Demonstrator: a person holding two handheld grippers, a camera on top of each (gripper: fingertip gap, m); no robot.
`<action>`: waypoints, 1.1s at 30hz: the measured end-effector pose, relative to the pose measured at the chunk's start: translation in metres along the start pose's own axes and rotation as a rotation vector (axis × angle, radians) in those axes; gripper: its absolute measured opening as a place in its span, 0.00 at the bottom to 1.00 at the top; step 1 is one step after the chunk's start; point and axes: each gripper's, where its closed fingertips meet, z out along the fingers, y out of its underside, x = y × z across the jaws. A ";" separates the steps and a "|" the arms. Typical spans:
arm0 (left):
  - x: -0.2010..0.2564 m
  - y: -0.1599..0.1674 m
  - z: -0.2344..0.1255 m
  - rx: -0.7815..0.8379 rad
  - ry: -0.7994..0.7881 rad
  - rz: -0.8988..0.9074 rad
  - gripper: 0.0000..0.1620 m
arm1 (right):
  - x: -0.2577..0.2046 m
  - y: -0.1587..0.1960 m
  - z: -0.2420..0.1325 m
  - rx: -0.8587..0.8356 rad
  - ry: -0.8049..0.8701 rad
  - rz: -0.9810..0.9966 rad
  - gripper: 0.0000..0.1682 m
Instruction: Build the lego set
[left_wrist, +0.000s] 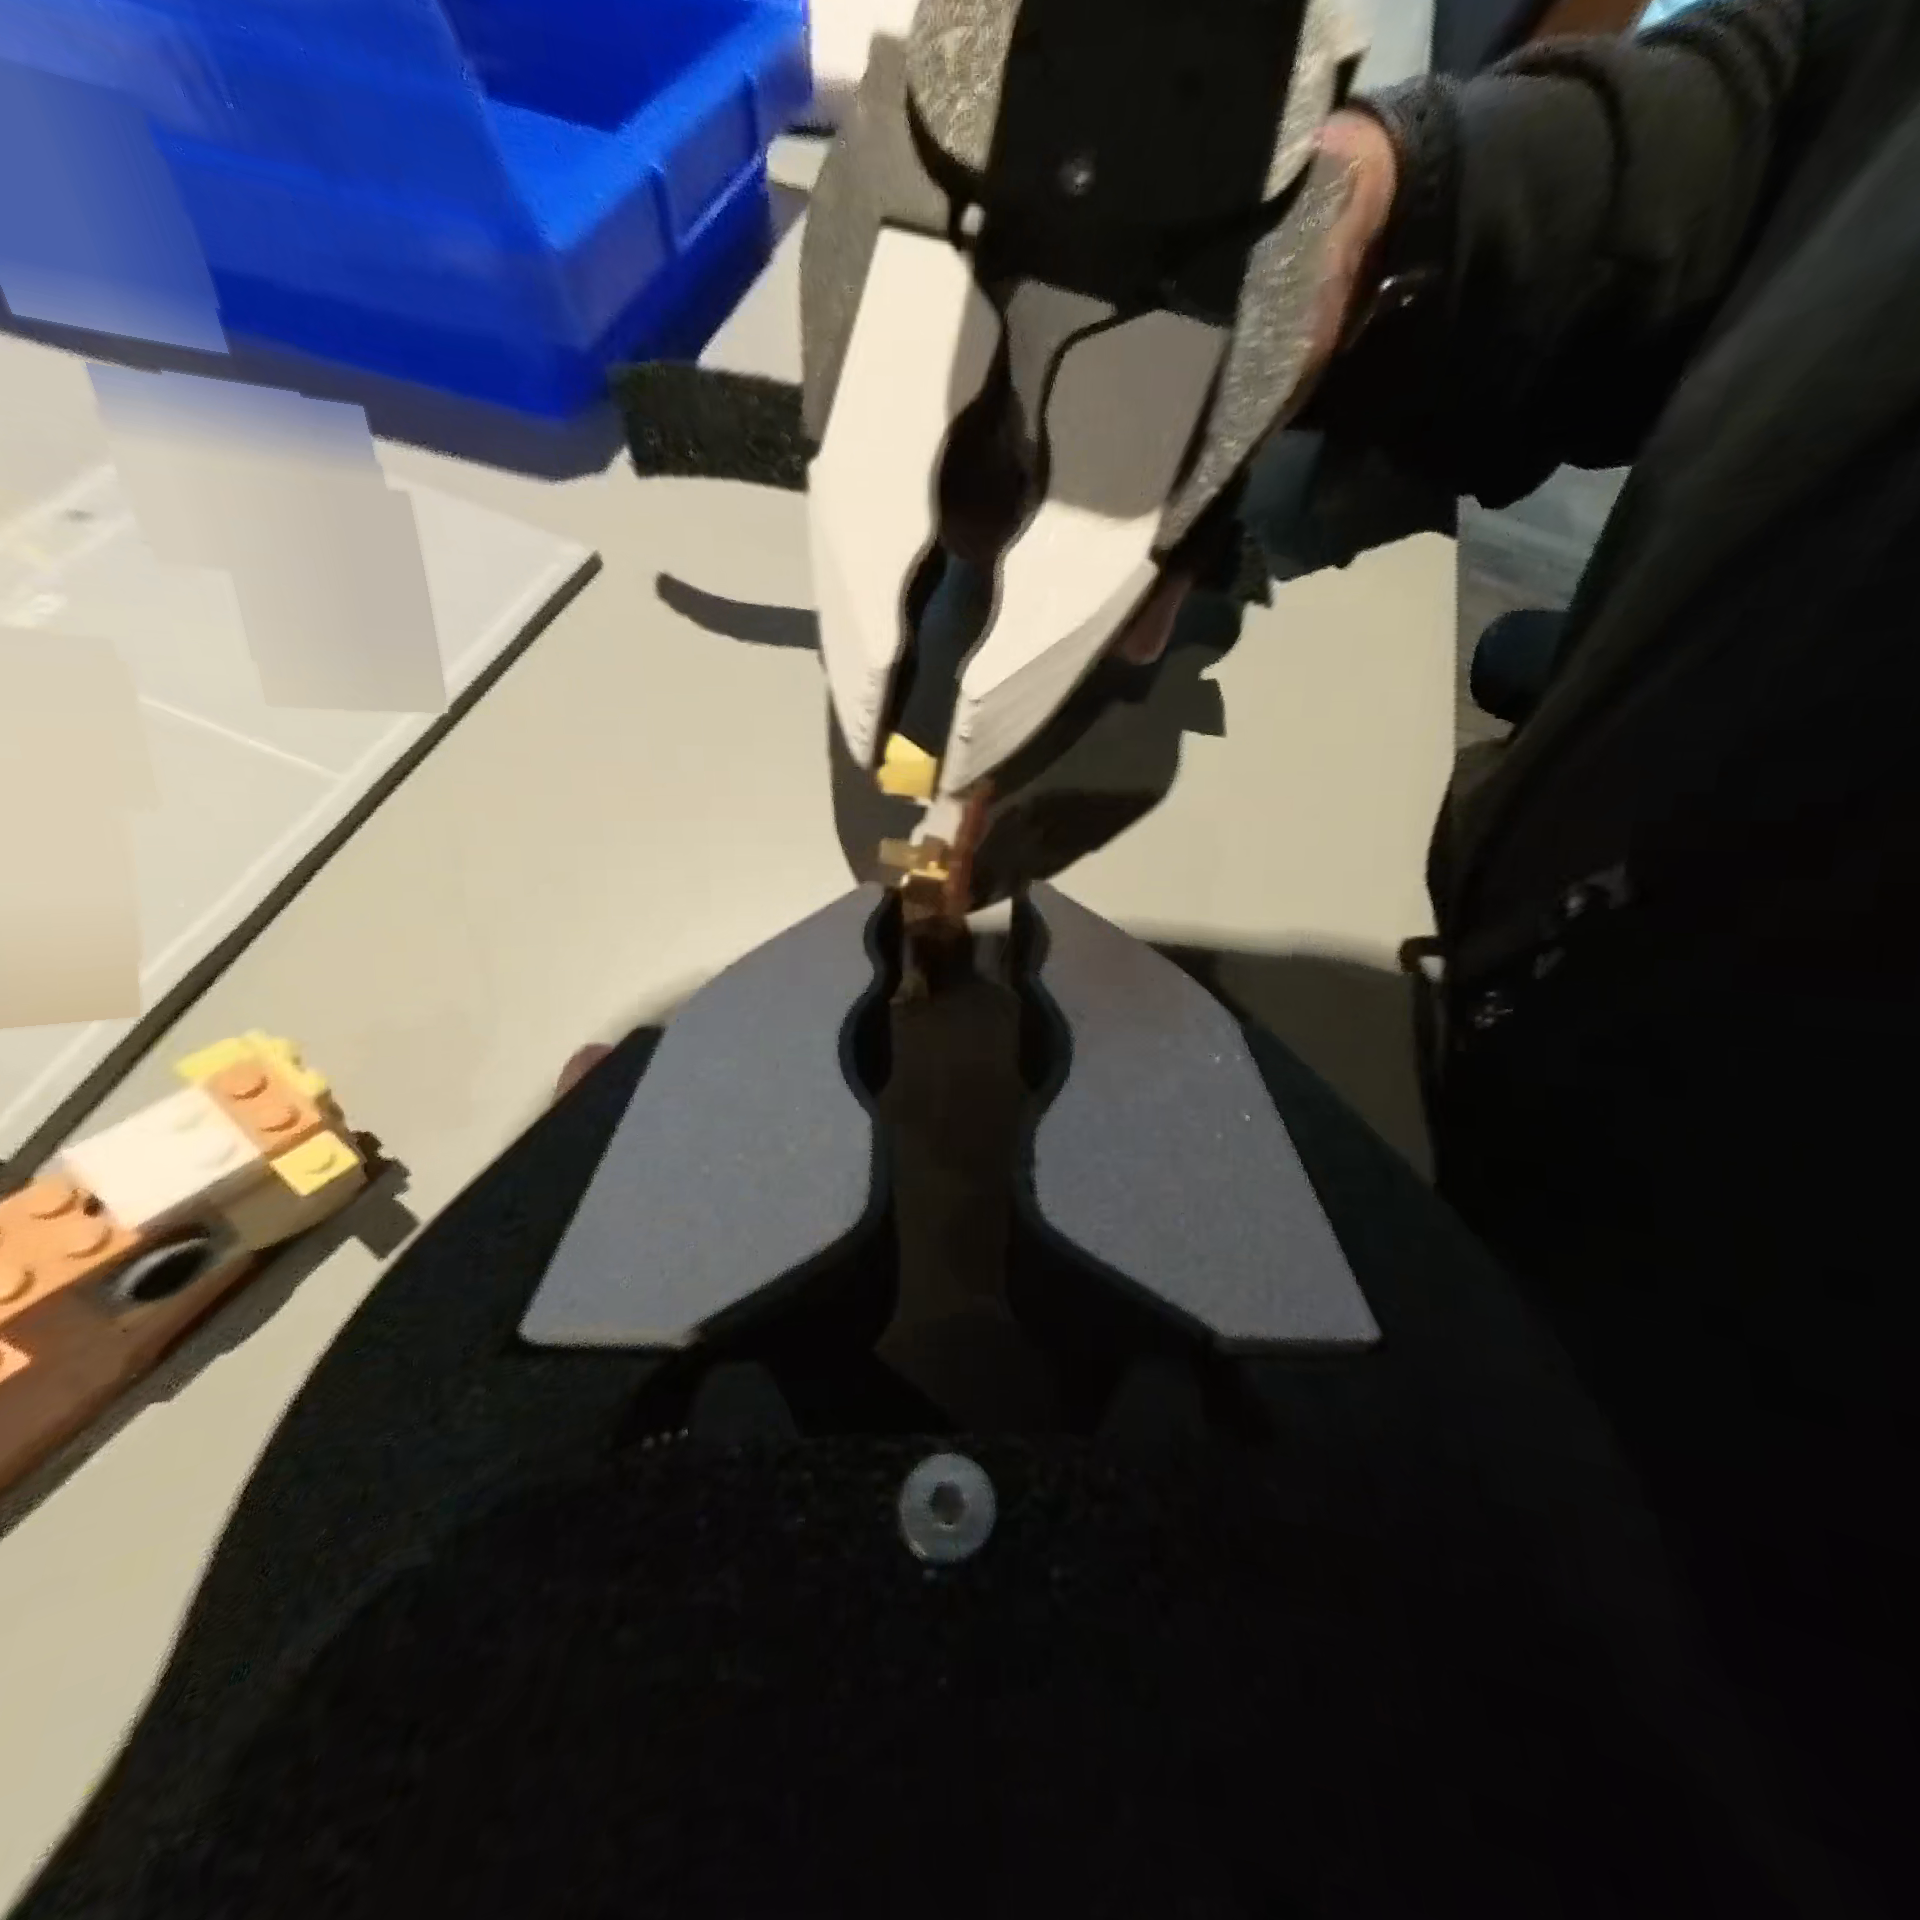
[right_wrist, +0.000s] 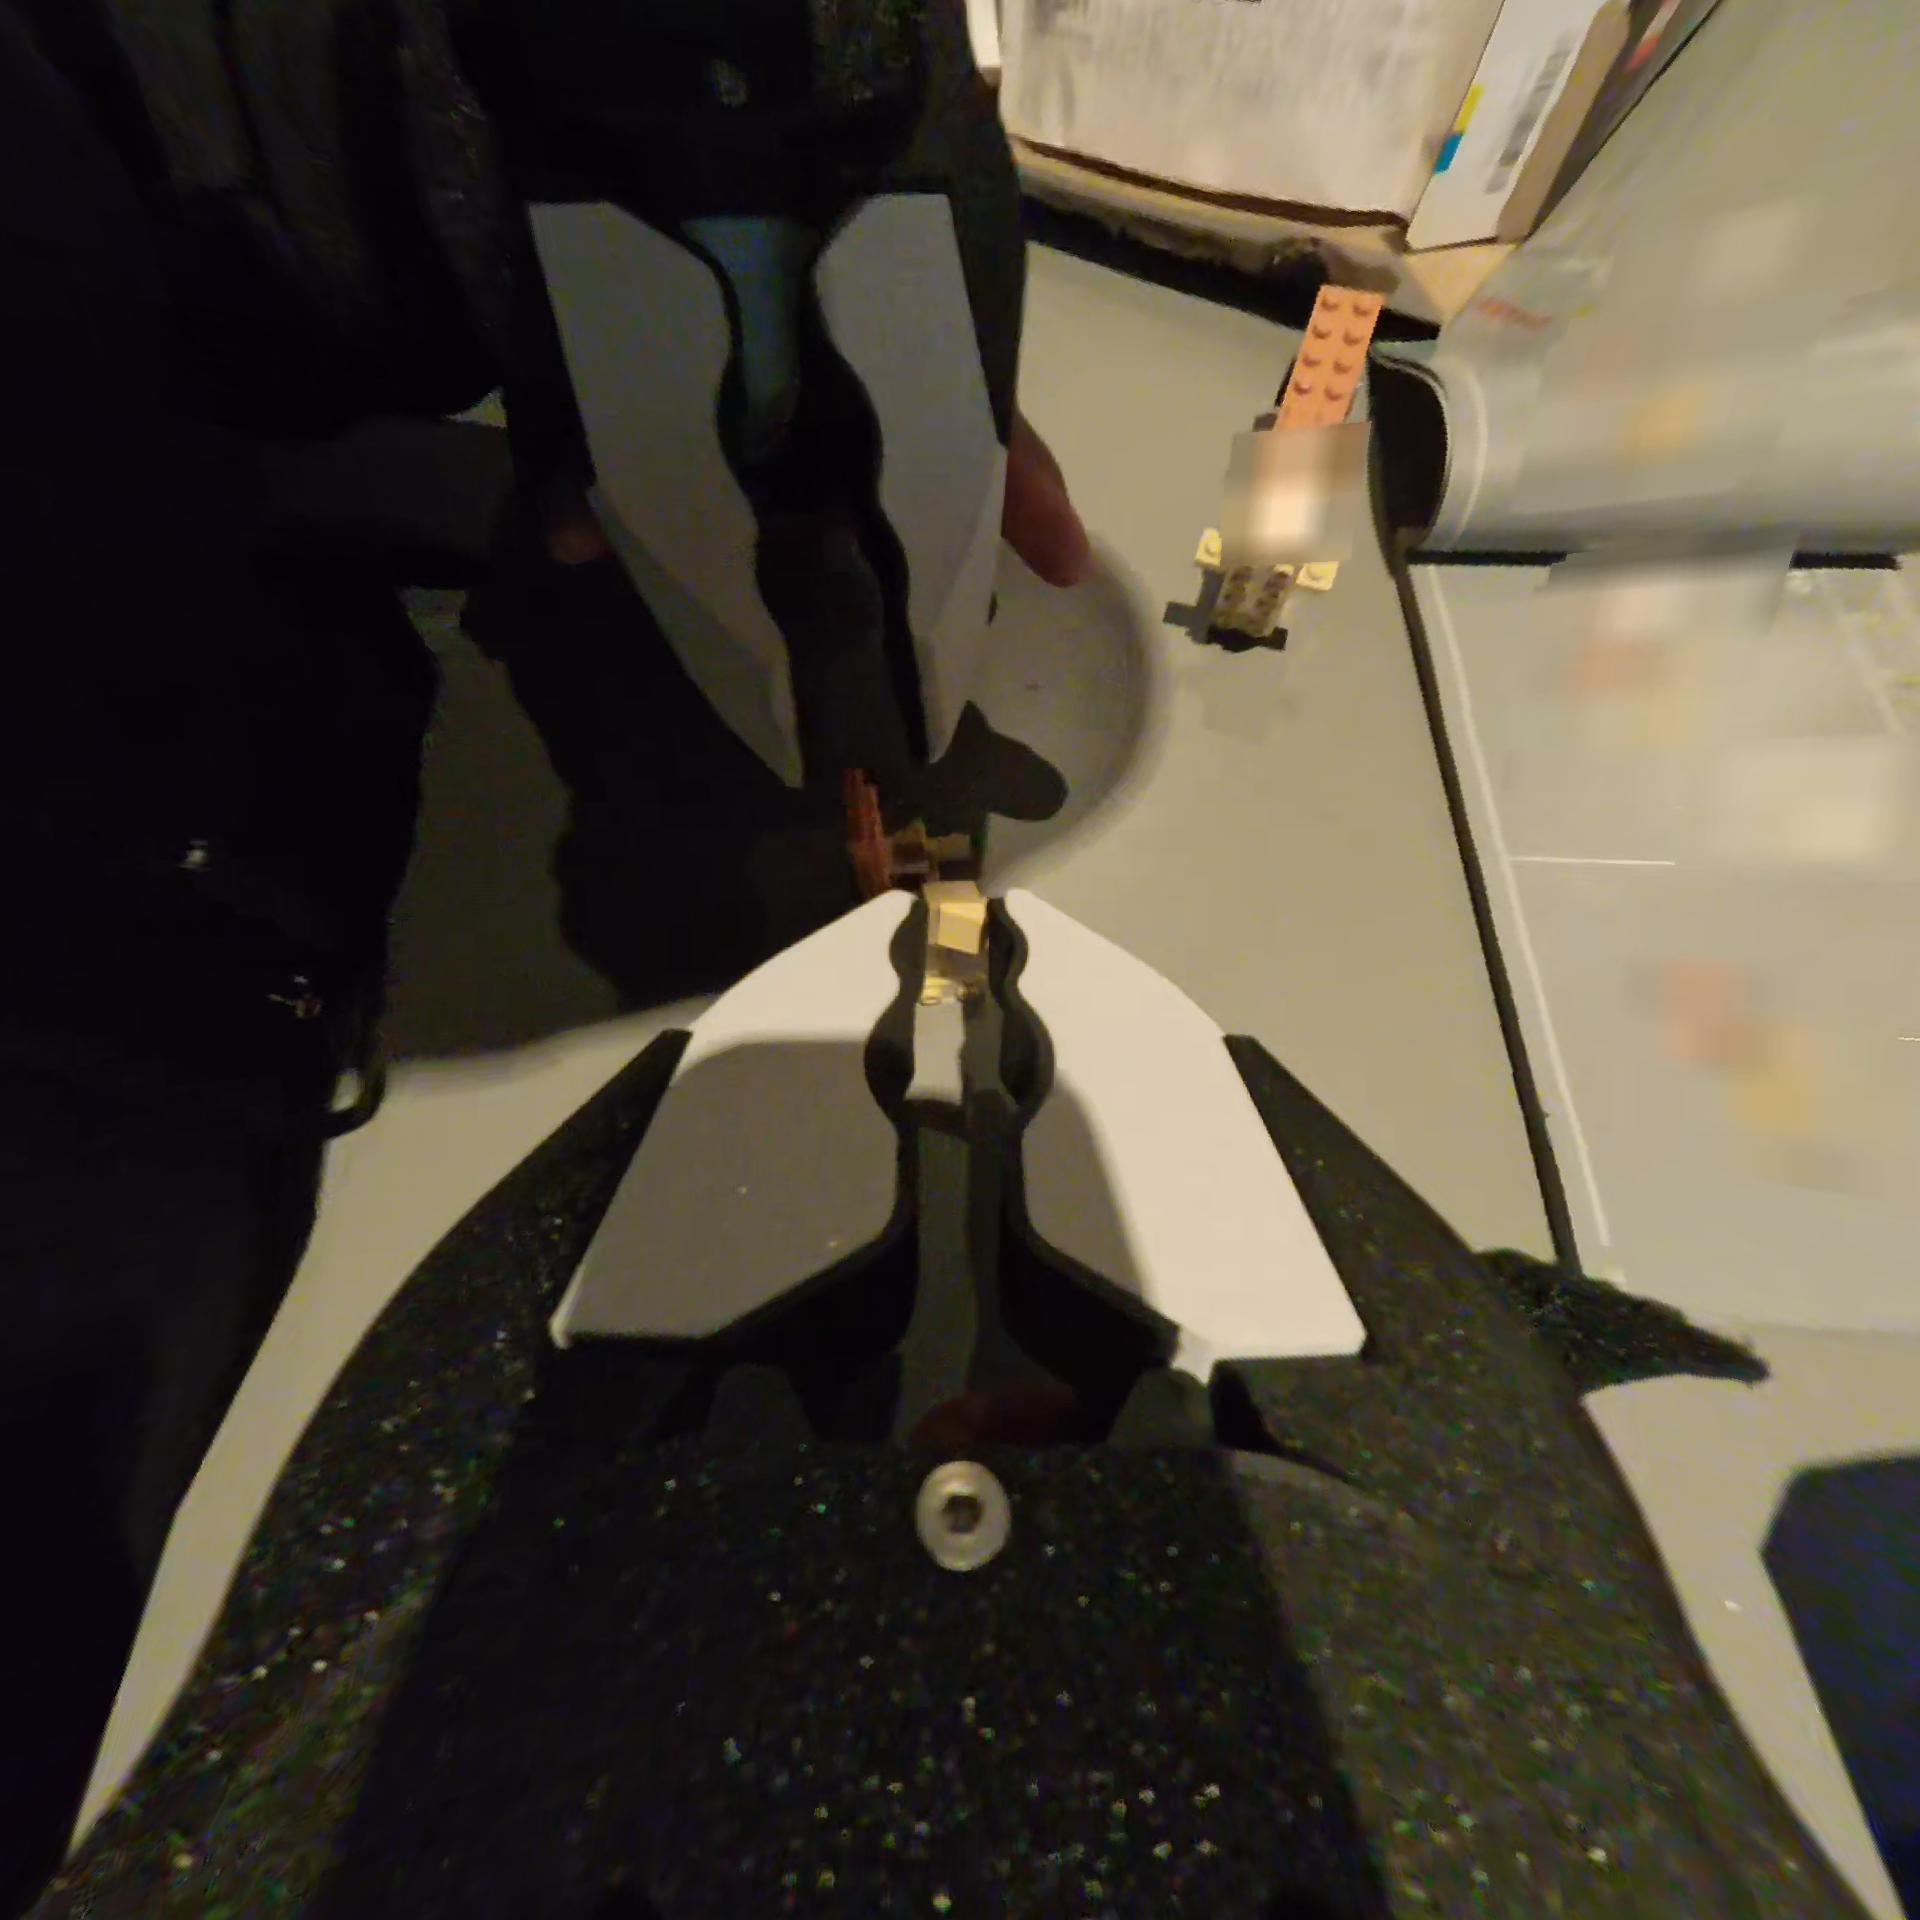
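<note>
This looks like a work room or lab, though the blur makes it hard to be sure. A plain grey table (left_wrist: 540, 831) with a dark edge fills most of the view. A big blue plastic bin (left_wrist: 540, 208) sits at its far end. A cardboard box (right_wrist: 1247, 125) stands on the table too. Past the table edge is a pale tiled floor (left_wrist: 208, 748).
</note>
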 end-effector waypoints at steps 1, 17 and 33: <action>-0.002 0.000 0.000 -0.006 0.008 -0.018 0.12 | -0.001 0.000 0.001 -0.004 -0.016 0.007 0.07; -0.003 0.017 0.011 -0.145 0.085 -0.087 0.11 | -0.008 0.003 0.011 -0.070 -0.132 0.013 0.07; -0.004 0.022 0.014 -0.181 0.029 -0.044 0.11 | -0.016 0.011 0.014 -0.128 -0.148 -0.065 0.08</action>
